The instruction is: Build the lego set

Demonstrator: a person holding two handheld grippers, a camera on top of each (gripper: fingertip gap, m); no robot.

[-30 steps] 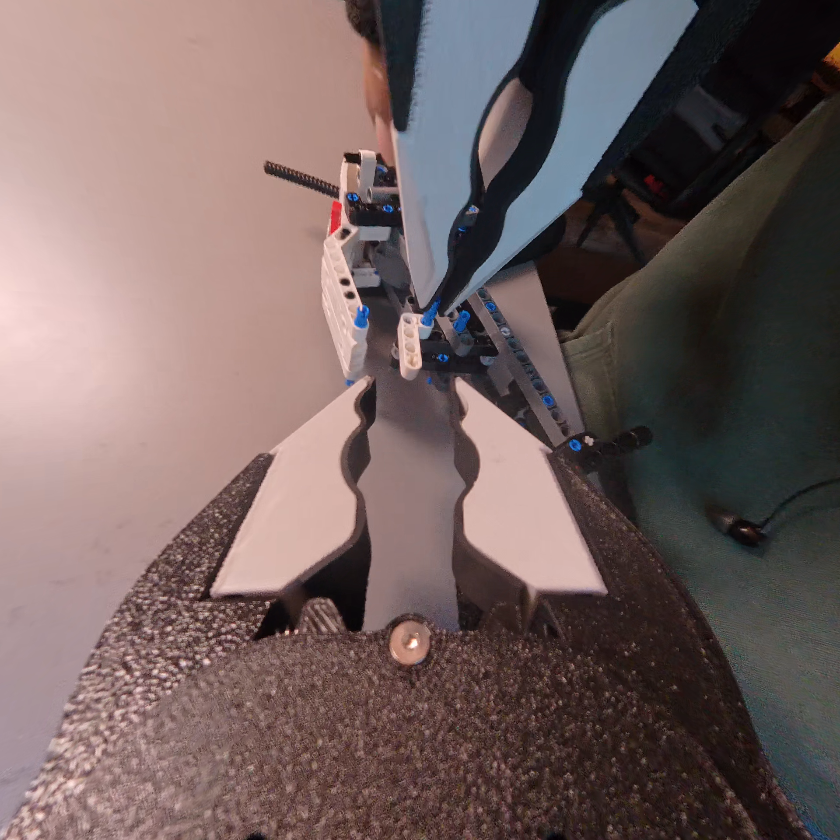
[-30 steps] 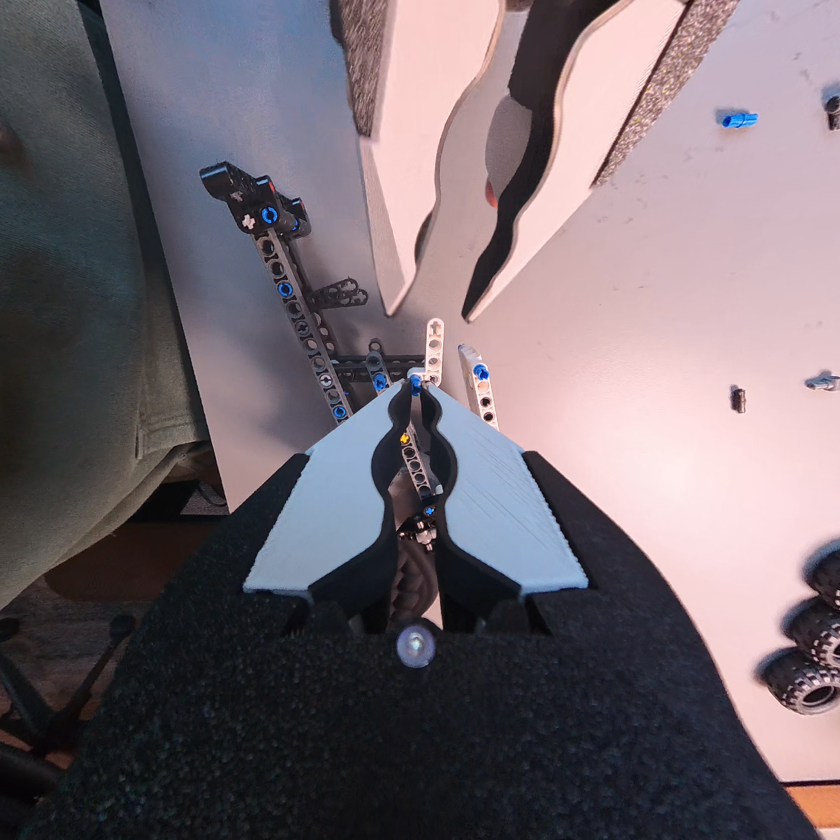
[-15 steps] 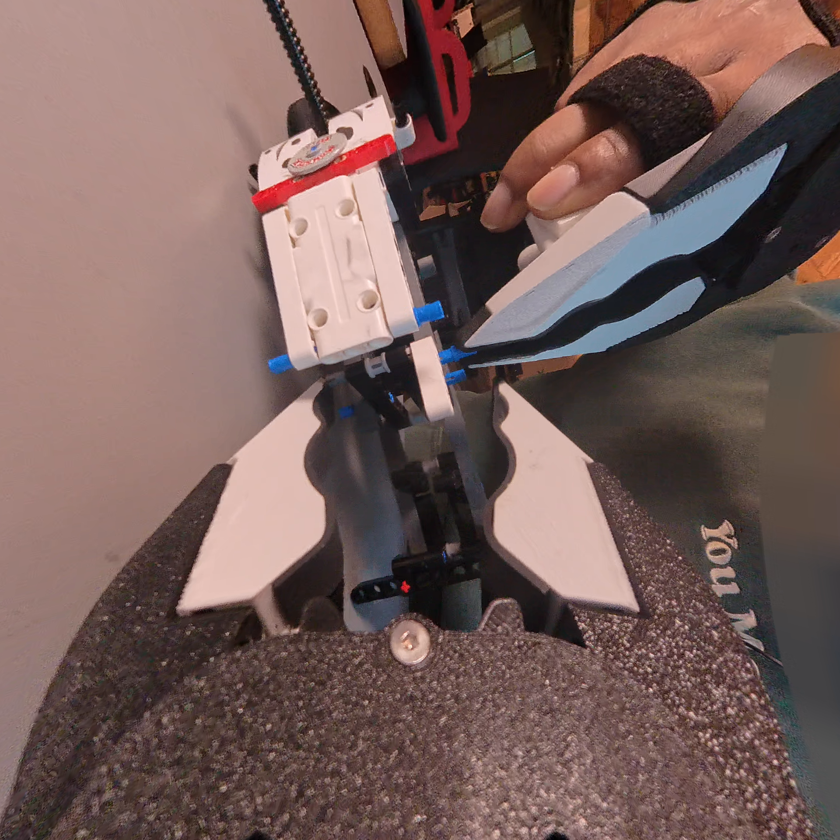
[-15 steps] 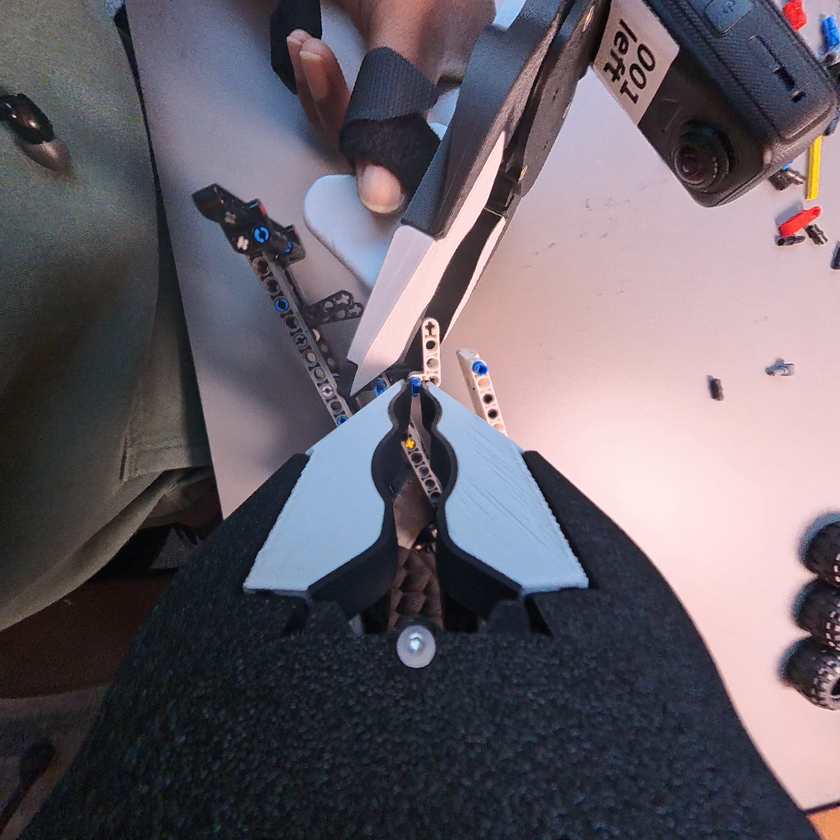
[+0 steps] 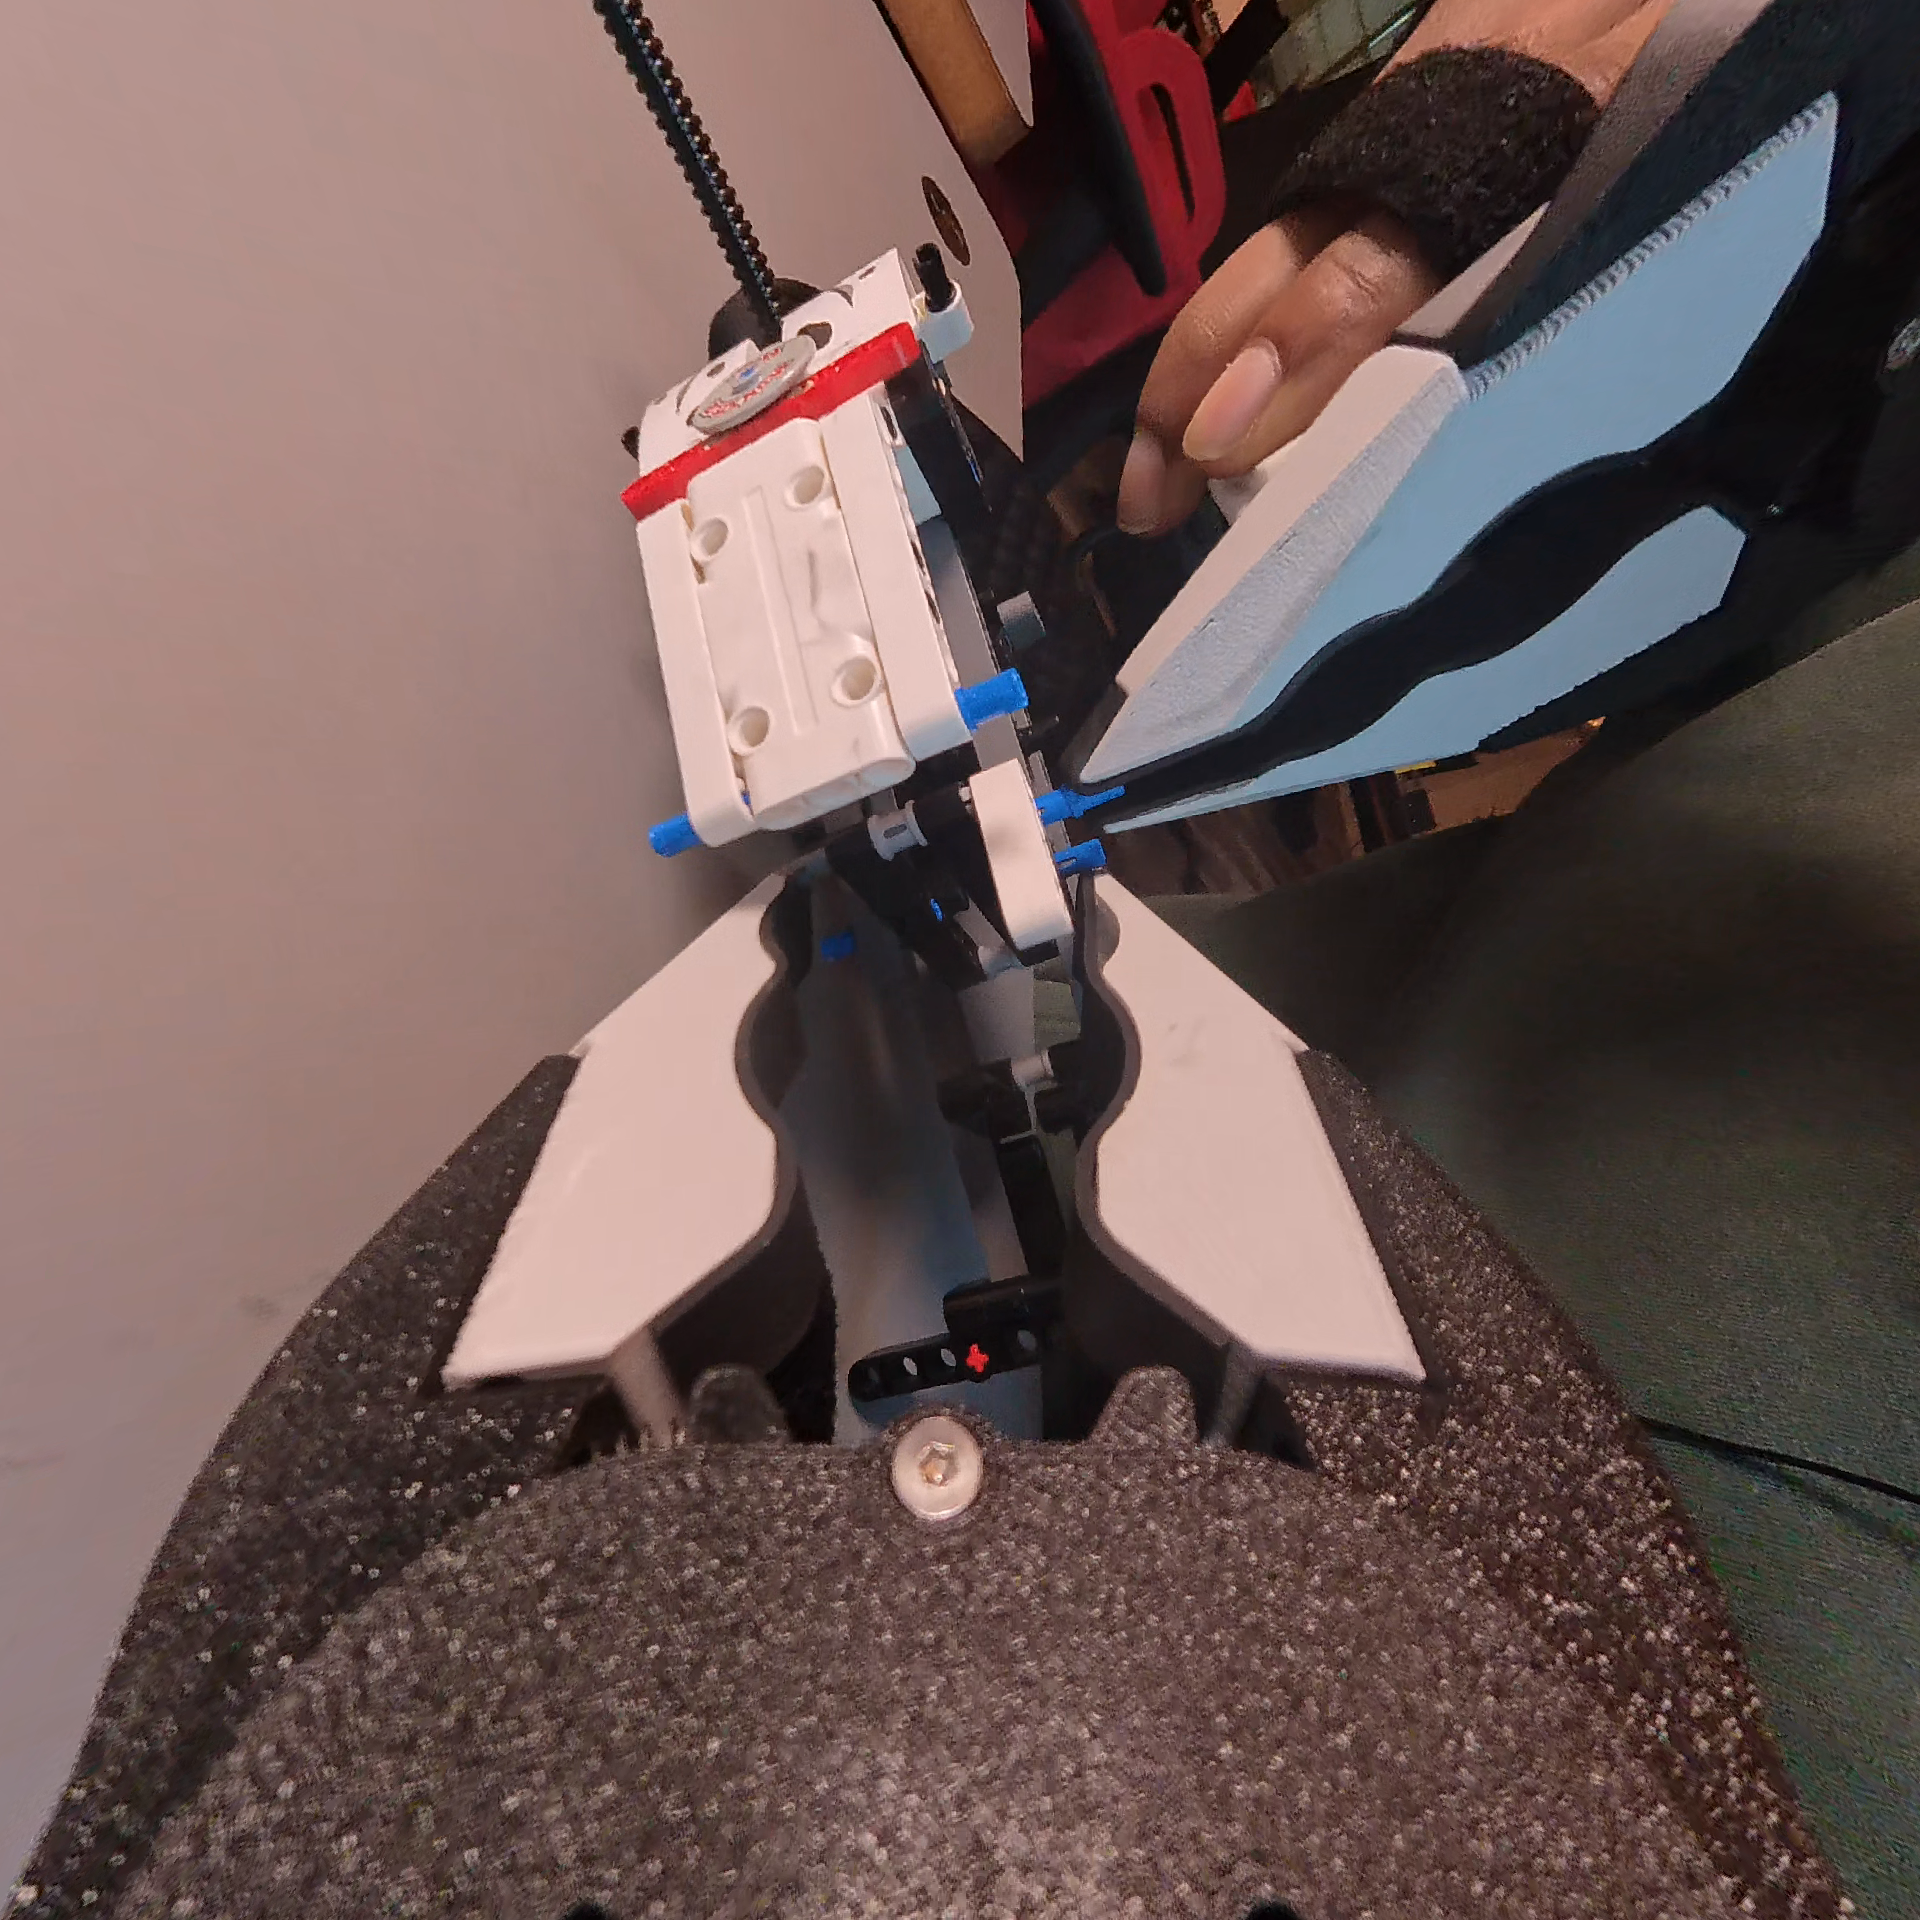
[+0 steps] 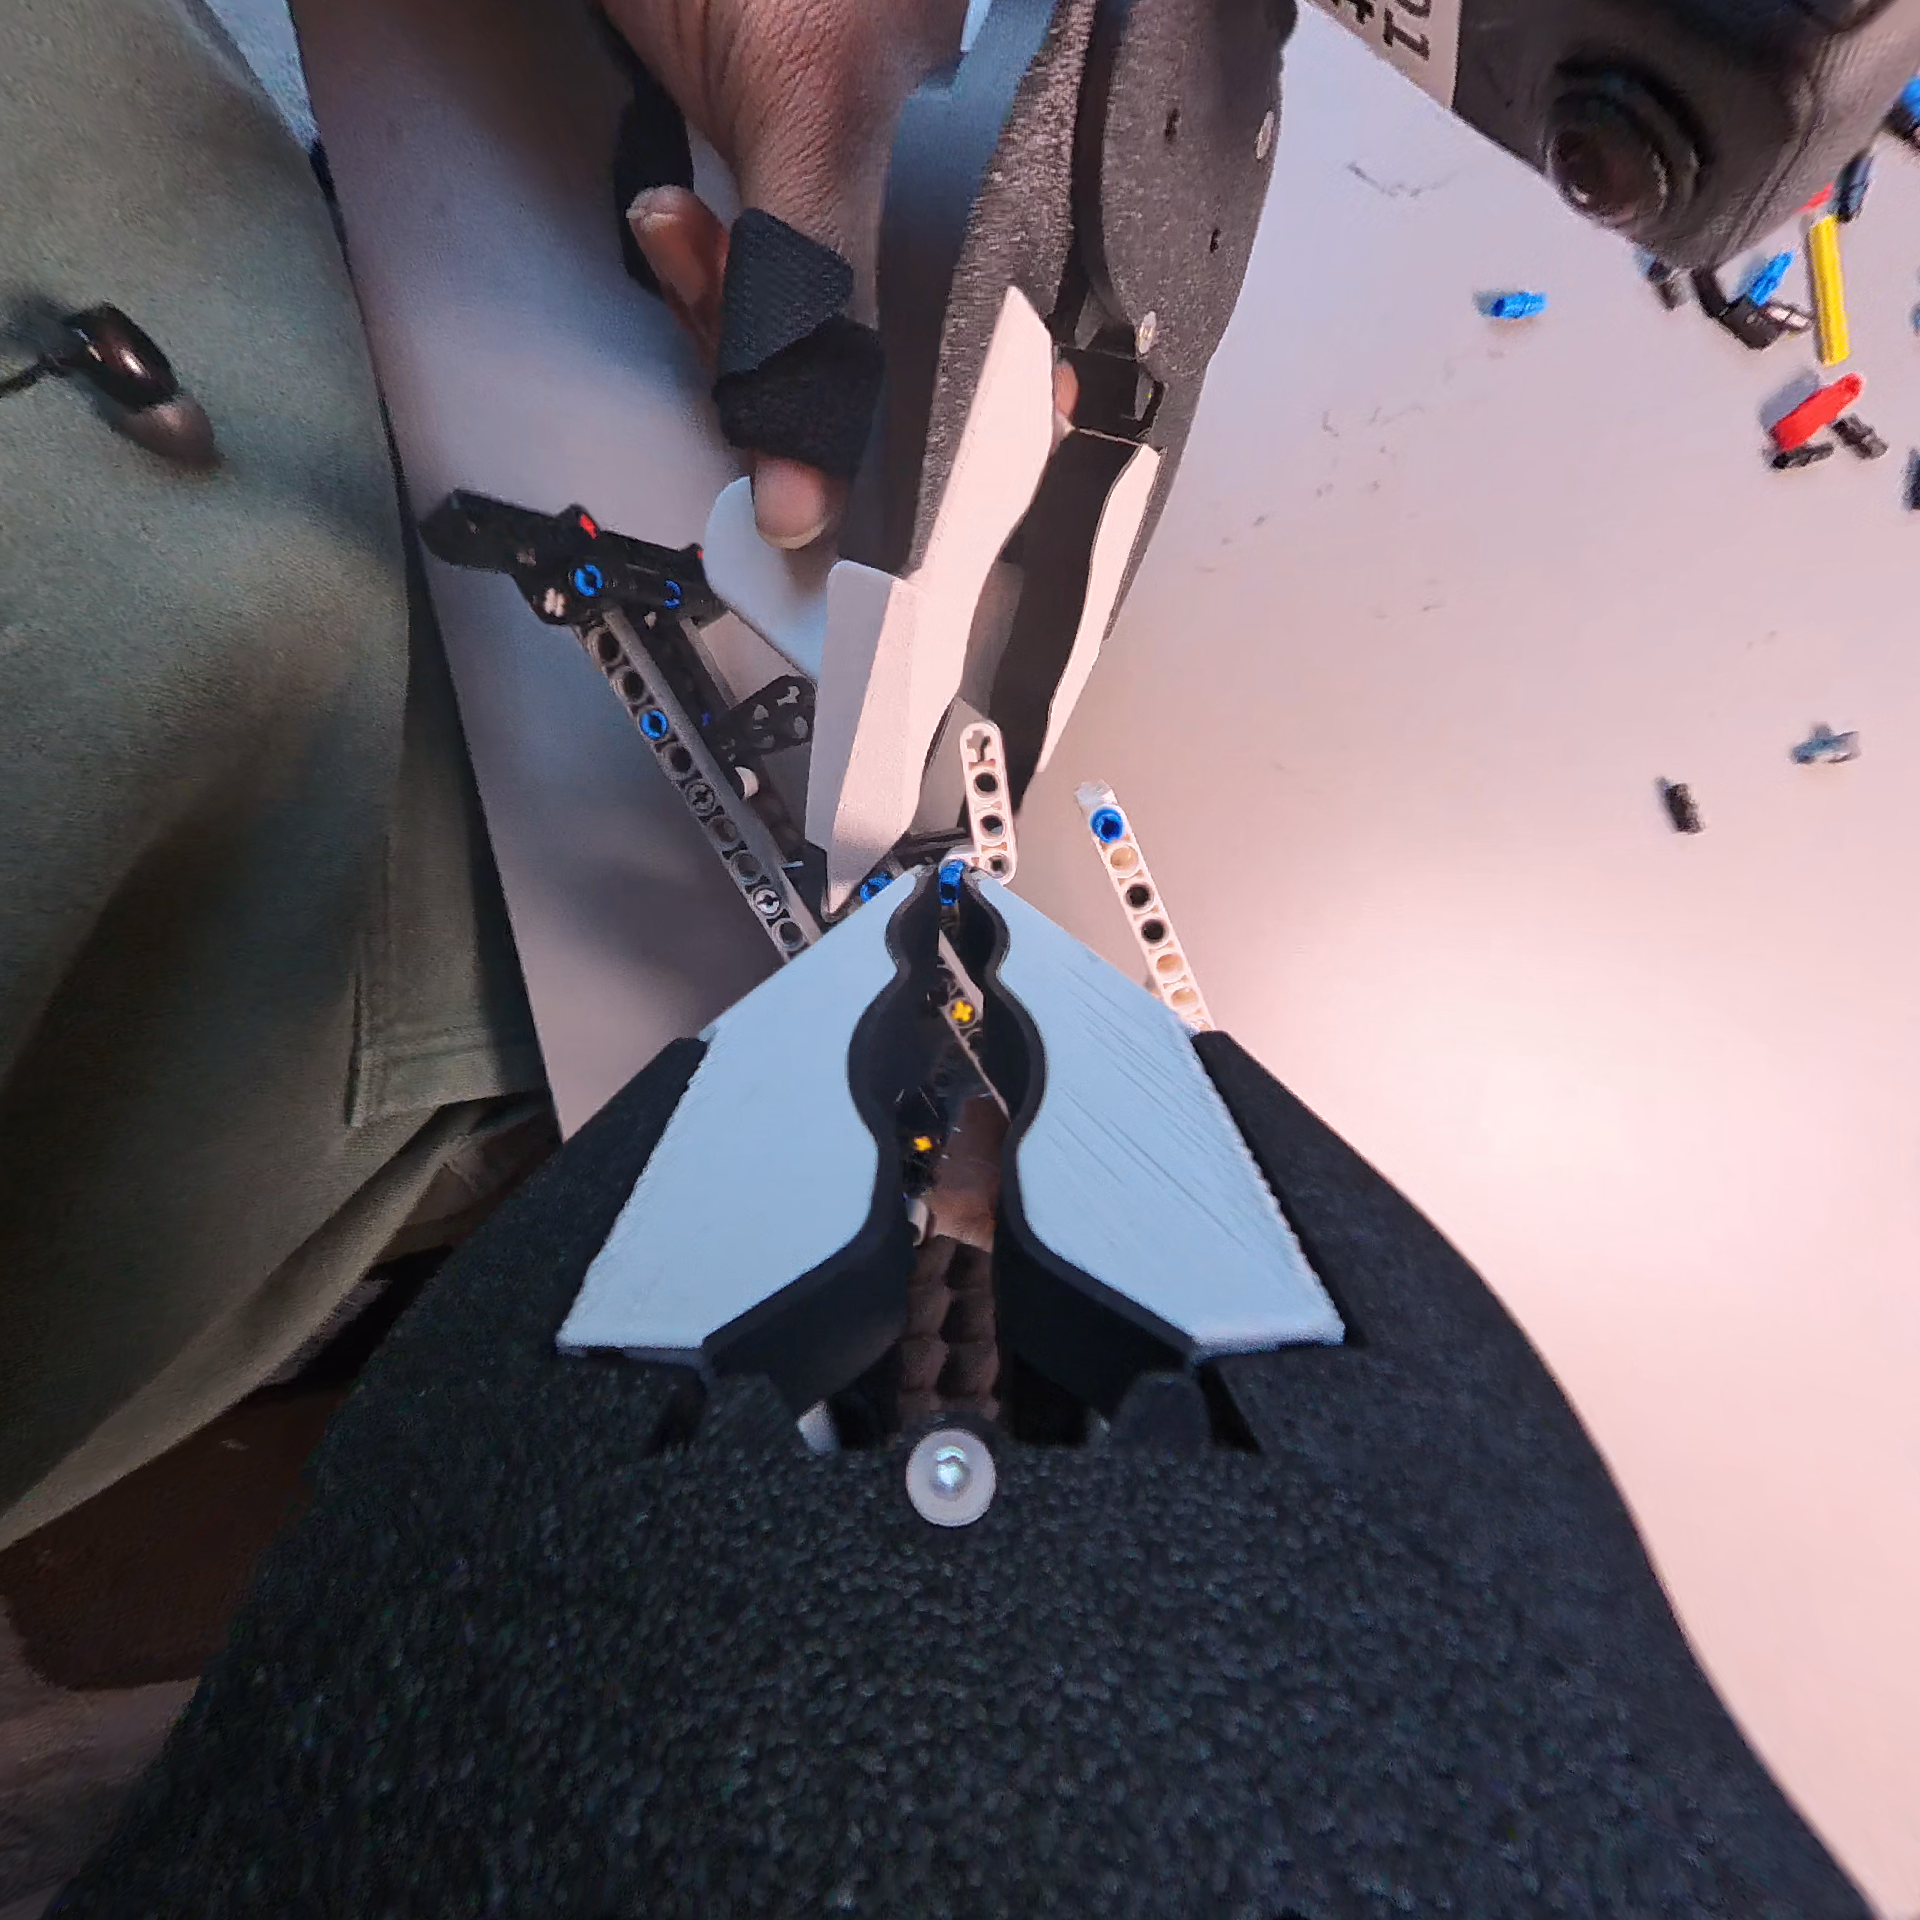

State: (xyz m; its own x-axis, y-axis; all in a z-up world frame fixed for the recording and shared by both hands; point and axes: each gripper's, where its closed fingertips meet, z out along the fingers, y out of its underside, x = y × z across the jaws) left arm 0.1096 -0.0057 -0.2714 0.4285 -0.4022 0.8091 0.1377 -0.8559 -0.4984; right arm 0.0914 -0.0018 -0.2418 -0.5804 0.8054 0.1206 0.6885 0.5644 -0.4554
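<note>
Left gripper (image 5: 930, 914) stands with its jaws apart, the lego model (image 5: 821, 644) rising between and beyond the fingertips; its right finger looks to be against the model's white beam, though whether the jaws actually press on it cannot be told. The model has a white panel body with a red strip across its far end, blue pins (image 5: 987, 701) sticking out at the sides, and a black ridged rod (image 5: 691, 145) running past it over the pale counter (image 5: 260, 520). To the right, the right gripper (image 5: 1117, 795) comes in from the side, its jaws nearly closed, pinching a blue pin on the model's edge.

In the right wrist view that pin (image 6: 951, 878) sits at the tips of the near-closed fingers, with a long grey holed beam (image 6: 696, 769) stretching left towards a green garment (image 6: 187, 727). Further right, loose pieces (image 6: 1813, 410) lie scattered on the counter, well apart from the model.
</note>
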